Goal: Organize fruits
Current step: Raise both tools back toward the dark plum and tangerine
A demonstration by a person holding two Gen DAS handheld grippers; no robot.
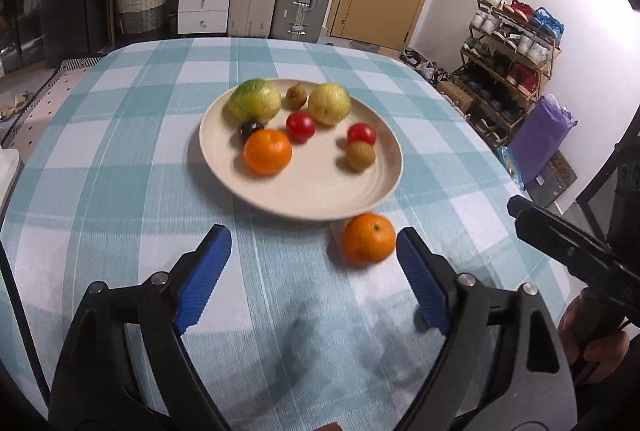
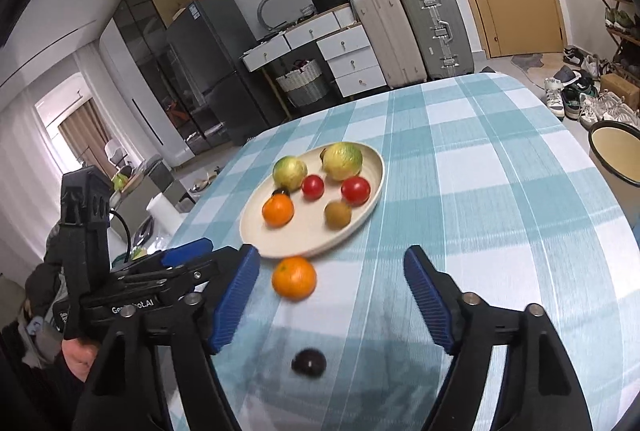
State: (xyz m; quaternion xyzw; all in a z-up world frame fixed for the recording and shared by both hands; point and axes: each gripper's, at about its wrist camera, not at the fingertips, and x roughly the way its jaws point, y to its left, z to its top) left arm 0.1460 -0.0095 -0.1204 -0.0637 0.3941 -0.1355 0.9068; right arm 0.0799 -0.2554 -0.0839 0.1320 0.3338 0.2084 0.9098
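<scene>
A cream plate [image 1: 320,191] [image 2: 288,243] on the checked tablecloth holds two green-yellow fruits, two red tomatoes, an orange [image 1: 267,152], two brown fruits and a dark grape. A loose orange [image 1: 369,239] [image 2: 294,278] lies on the cloth just in front of the plate. A dark grape [image 2: 308,362] lies on the cloth between the right gripper's fingers. My left gripper [image 1: 314,267] is open and empty, the loose orange by its right finger. My right gripper [image 2: 332,295] is open and empty above the cloth.
The right gripper's body [image 1: 576,255] shows at the right of the left wrist view, and the left gripper [image 2: 168,279] at the left of the right wrist view. A round bin [image 2: 616,155] stands off the table's right side. Suitcases, drawers and a shoe rack stand beyond.
</scene>
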